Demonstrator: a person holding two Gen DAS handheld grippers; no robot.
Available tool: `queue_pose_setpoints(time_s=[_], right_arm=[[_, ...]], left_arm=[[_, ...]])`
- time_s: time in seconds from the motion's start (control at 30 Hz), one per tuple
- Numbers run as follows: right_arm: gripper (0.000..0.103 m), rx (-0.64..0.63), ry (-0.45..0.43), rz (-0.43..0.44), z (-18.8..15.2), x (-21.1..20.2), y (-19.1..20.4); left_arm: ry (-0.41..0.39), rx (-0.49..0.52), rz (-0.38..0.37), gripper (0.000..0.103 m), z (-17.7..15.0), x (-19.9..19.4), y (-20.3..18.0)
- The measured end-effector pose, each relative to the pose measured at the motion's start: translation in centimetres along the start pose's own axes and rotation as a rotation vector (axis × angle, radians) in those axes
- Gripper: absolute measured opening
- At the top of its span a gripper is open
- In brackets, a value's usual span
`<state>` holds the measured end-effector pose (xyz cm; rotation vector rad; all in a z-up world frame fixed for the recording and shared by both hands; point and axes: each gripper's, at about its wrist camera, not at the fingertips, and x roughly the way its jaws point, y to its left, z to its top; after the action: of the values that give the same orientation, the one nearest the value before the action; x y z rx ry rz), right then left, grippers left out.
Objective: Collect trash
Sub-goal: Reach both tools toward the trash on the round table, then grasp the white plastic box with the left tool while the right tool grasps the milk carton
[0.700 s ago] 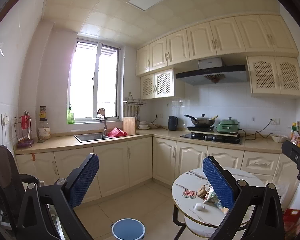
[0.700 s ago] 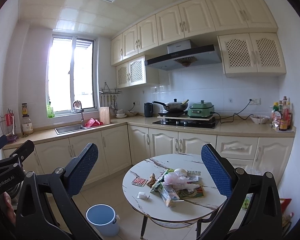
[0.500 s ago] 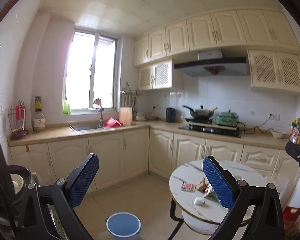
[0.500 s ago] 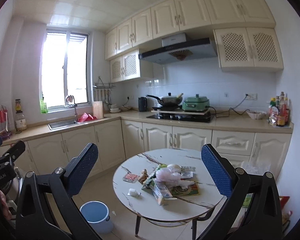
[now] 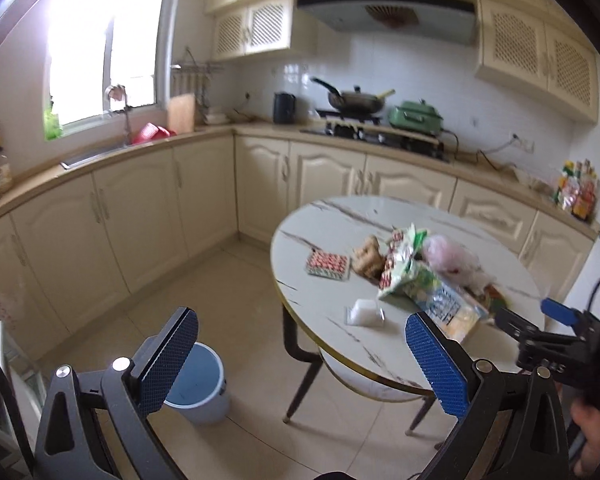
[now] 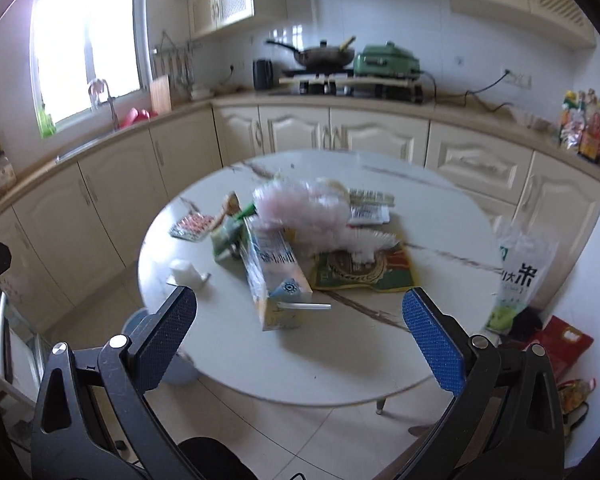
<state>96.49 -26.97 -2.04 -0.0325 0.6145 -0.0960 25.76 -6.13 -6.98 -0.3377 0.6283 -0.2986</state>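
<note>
A round white marble table [image 5: 332,220] [image 6: 340,352] holds a pile of trash. In the right wrist view I see a milk carton [image 6: 274,276] with a straw, a pink plastic bag [image 6: 304,212], a green flat packet [image 6: 364,270], a pill blister [image 6: 192,226] and a white cup [image 6: 186,271]. In the left wrist view these show as the pill blister [image 5: 327,264], white cup [image 5: 364,312] and green wrappers [image 5: 404,268]. A blue bucket [image 5: 194,380] stands on the floor left of the table. My left gripper [image 5: 300,354] is open and empty above the floor. My right gripper [image 6: 300,340] is open and empty over the table's near edge.
Cream kitchen cabinets and a counter [image 5: 148,148] run along the left and back walls, with a stove [image 5: 364,128]. A plastic bag [image 6: 518,276] and red packets [image 6: 560,344] sit on the floor right of the table. The right gripper shows in the left wrist view [image 5: 548,336].
Both cameras have tilted down and moved closer to the table. The trash pile and bucket now look larger and nearer. Both grippers stay open.
</note>
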Motion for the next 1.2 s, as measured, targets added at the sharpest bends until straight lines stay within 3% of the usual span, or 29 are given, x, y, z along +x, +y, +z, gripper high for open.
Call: queue_pose_setpoints(time_s=[0.07,0.2,0.27,0.33,0.37,0.4,0.5,0.53,0.57,0.73,0.83,0.97,1.1,1.2], right_arm=[[0.103,-0.013,0.03,-0.001,0.0,2.5,-0.4],[0.103,-0.04,0.082,0.036,0.3,6.7,-0.5],[0.103,-0.046,0.09,0.069,0.5,7.7,-0.7],[0.103,-0.057,0.093,0.107,0.8,8.5,-0.7],[0.1,-0.062,0.099,0.13,1.0,8.9,-0.7],[0.097,-0.067,0.109,0.15,1.1,9.4,-0.8],[0.063,-0.076,0.142,0.227,1.1,10.5,-1.0],[0.046,-0.079,0.15,0.25,1.0,10.6,-1.1],[0.038,-0.084,0.154,0.266,0.7,10.5,-1.1],[0.037,-0.072,0.122,0.258,-0.1,9.5,-2.6],[0.037,-0.059,0.115,0.24,-0.3,9.0,-3.3],[0.036,-0.047,0.113,0.231,-0.5,8.7,-3.8],[0.036,-0.038,0.108,0.22,-0.4,8.4,-3.9],[0.036,-0.037,0.104,0.213,-0.5,8.1,-3.7]], left_arm=[[0.056,0.033,-0.002,0.102,1.3,0.8,0.6],[0.053,0.118,-0.011,0.102,2.5,3.5,-1.1],[0.088,0.171,0.016,0.102,1.1,6.8,0.5],[0.111,0.197,0.014,0.102,1.2,8.4,0.4],[0.146,0.22,0.033,0.102,1.7,11.9,1.3],[0.158,0.231,0.034,0.102,2.0,12.9,1.3],[0.186,0.265,0.037,0.102,2.6,16.9,1.0],[0.19,0.271,0.037,0.102,2.6,18.6,0.8],[0.202,0.269,0.033,0.102,3.0,19.0,0.8],[0.182,0.262,0.059,0.099,3.8,24.1,1.6],[0.165,0.249,0.044,0.08,4.5,24.8,1.1],[0.159,0.263,0.041,0.069,5.2,27.3,-0.8],[0.16,0.273,0.017,0.038,5.1,27.6,-0.9],[0.16,0.267,-0.004,0.034,4.8,27.6,-0.6]])
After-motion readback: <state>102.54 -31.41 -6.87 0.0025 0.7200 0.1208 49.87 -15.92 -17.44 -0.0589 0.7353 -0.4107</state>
